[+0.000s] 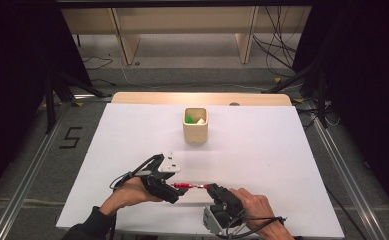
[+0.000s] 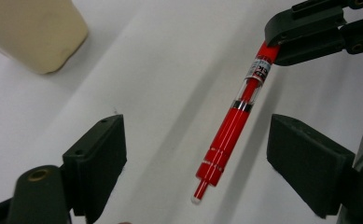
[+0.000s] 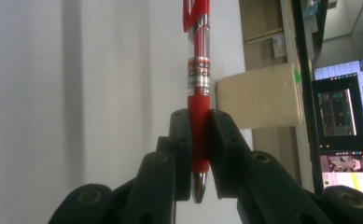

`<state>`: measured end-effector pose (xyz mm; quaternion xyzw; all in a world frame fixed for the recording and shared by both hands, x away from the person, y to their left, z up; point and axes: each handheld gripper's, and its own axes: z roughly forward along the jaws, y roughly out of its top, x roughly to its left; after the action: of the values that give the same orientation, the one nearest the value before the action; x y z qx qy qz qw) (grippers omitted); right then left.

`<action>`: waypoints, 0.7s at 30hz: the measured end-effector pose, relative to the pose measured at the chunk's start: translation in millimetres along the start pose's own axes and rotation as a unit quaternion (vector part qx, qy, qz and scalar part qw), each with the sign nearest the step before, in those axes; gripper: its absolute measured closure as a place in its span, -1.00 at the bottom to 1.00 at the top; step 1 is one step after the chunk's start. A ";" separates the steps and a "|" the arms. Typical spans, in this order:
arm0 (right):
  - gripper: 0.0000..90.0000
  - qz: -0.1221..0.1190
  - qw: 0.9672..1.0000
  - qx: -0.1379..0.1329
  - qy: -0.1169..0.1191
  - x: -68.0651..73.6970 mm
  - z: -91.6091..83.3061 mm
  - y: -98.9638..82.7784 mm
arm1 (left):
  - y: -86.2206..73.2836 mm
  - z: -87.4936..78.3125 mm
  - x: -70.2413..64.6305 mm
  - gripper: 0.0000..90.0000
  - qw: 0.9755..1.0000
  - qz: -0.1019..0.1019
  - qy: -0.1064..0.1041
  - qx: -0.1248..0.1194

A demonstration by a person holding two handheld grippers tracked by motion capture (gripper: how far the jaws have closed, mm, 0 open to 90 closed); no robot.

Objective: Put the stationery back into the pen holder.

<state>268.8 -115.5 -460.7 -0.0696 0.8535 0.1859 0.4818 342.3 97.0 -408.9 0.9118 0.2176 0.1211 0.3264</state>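
Right gripper [image 3: 198, 154] fingers clamp the red pen [image 2: 233, 126] by its grip end; left gripper [image 2: 195, 154] fingers stand wide around the clicker end. Best to centre the barrel between the left fingers before closing, keeping the pen level above the surface [image 1: 262, 150].

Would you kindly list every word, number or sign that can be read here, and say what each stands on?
"Click": on the label band of the red pen, in the right gripper view.
"5": black mark on the floor left of the table, in the high view.
Smaller print on the pen's label: too blurred to read.
Text on the monitor: too small to read.
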 end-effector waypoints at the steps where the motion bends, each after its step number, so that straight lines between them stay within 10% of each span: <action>1: 0.79 -0.002 1.000 -0.001 -0.002 1.0 0.0 0.1 | 1.0 1.5 -0.3 -0.57 1.000 0.004 -0.003 0.007; 21: 0.79 -0.073 0.997 -0.003 -0.023 11.6 1.9 3.3 | 18.6 21.7 -9.4 -0.21 0.993 0.062 -0.052 0.081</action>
<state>263.2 -111.1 -470.5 -0.1292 0.8341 0.1542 0.5137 347.9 67.9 -414.1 0.9520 0.1525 0.0760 0.2543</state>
